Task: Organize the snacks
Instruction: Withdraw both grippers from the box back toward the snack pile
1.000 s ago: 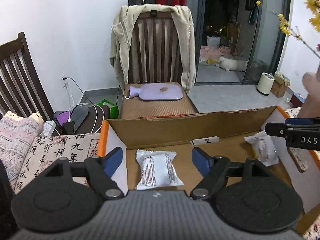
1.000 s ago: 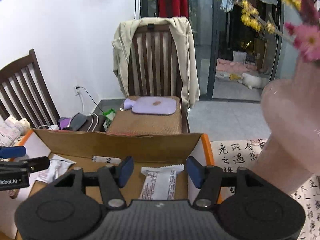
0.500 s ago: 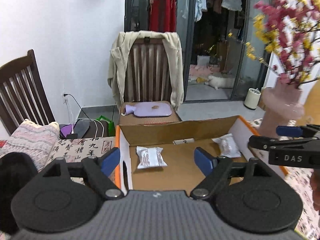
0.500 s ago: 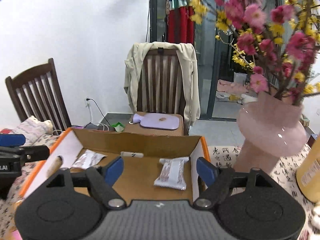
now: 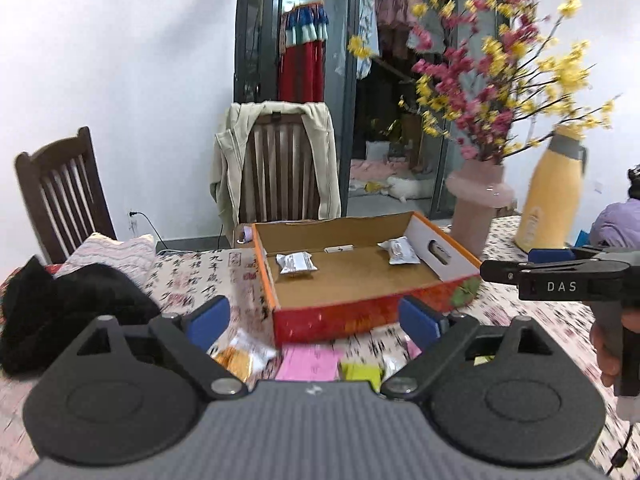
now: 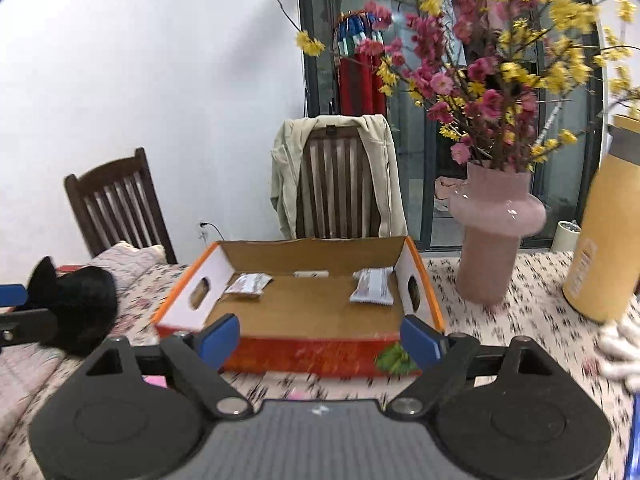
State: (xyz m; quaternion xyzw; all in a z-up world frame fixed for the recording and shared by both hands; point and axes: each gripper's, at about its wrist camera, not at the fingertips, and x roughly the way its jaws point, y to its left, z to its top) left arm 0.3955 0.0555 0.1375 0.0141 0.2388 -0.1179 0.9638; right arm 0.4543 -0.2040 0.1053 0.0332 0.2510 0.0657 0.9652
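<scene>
An open cardboard box (image 5: 352, 312) with a red front wall and orange rim sits on the patterned tablecloth; it also shows in the right wrist view (image 6: 316, 354). Two silver-white snack packets lie inside, one left (image 5: 296, 262) (image 6: 248, 283) and one right (image 5: 402, 251) (image 6: 372, 286). Loose snacks lie in front of the box: an orange-white packet (image 5: 240, 356), a pink one (image 5: 312, 366) and a yellow-green one (image 5: 360, 372). My left gripper (image 5: 314, 320) is open and empty, held back from the box above these snacks. My right gripper (image 6: 320, 332) is open and empty before the box front; its side shows in the left wrist view (image 5: 560, 276).
A pink vase (image 6: 494, 236) with red and yellow blossoms and a yellow bottle (image 6: 600, 248) stand right of the box. A black furry item (image 5: 68, 308) and a pillow (image 5: 108, 252) lie left. Two wooden chairs stand behind the table, one draped with a jacket (image 5: 276, 160).
Both grippers have pulled back and up from inside the box, leaving a packet each. The whole box, the vase and the loose snacks in front have come into view.
</scene>
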